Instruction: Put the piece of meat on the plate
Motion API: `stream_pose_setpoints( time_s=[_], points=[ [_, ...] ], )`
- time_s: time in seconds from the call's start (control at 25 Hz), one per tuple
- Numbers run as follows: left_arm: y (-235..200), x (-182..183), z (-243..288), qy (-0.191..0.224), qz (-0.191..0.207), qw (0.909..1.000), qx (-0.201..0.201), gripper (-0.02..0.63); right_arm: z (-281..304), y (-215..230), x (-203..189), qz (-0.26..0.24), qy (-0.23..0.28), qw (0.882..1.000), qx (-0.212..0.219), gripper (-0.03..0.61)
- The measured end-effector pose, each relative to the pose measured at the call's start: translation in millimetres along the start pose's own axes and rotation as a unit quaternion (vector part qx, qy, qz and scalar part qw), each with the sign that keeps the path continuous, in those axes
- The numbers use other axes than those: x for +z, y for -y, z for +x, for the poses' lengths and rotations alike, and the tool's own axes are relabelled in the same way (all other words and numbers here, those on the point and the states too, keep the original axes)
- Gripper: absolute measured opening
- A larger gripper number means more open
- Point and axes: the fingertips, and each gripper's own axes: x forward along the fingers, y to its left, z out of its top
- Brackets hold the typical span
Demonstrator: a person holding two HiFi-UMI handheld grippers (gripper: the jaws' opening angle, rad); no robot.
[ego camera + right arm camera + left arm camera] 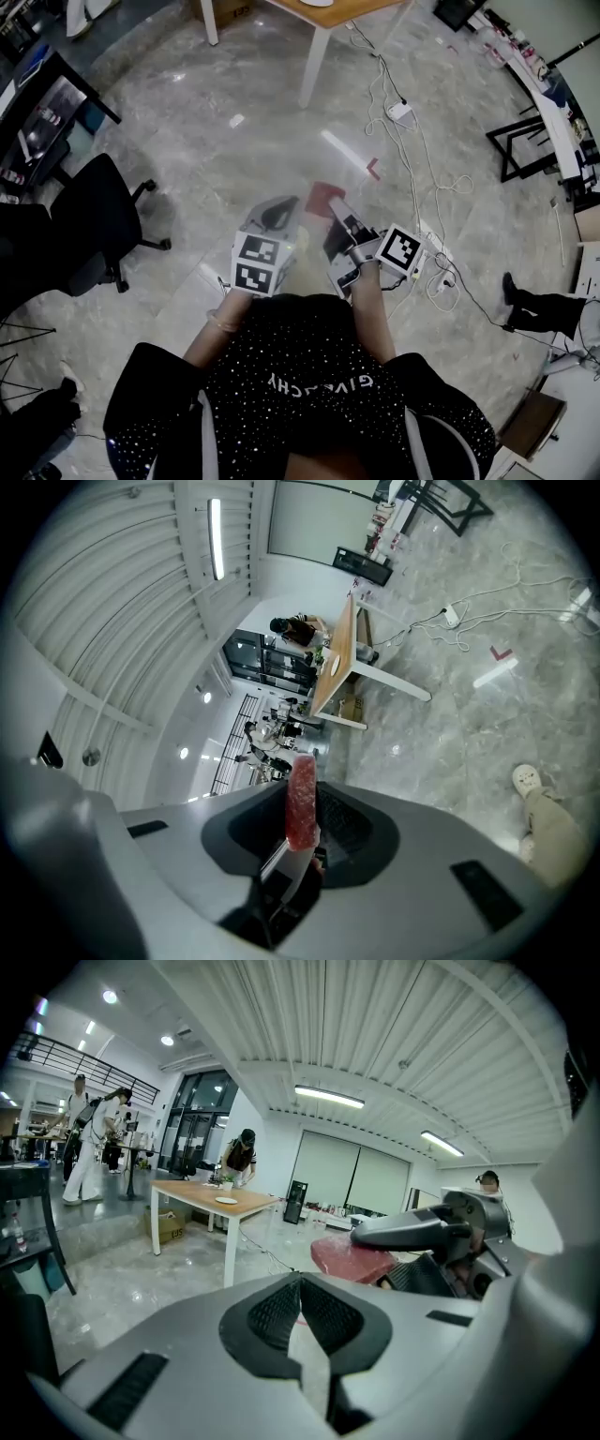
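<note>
The piece of meat (301, 799) is pinched edge-on in the right gripper (302, 827). Its broad face is shown beyond the left gripper (300, 1290), which is closed on nothing.

My L gripper (300, 1288) is shut tight, w/ nothing in it. My R gripper (306, 797) pinches the piece of meat (301, 808). Both arms (217, 330) reach out front, side by side, grippers tipped down a bit.
</note>
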Motion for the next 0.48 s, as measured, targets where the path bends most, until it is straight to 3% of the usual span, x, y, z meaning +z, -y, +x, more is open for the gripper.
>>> stream_pose_setpoints(
  time_s=[0.28,0.48],
  points=[
    [-54.3,51.5,62.5,0.002,-0.015,0.9999,0.002,0.010,73.0,1.1,62.1,-0.007,-0.010,1.000,-0.015,0.100],
    [-70.2,79.2,116.6,0.006,-0.018,0.9997,0.016,0.011,105.0,8.1,117.3,-0.018,-0.022,1.000,-0.006,0.100]
  ],
)
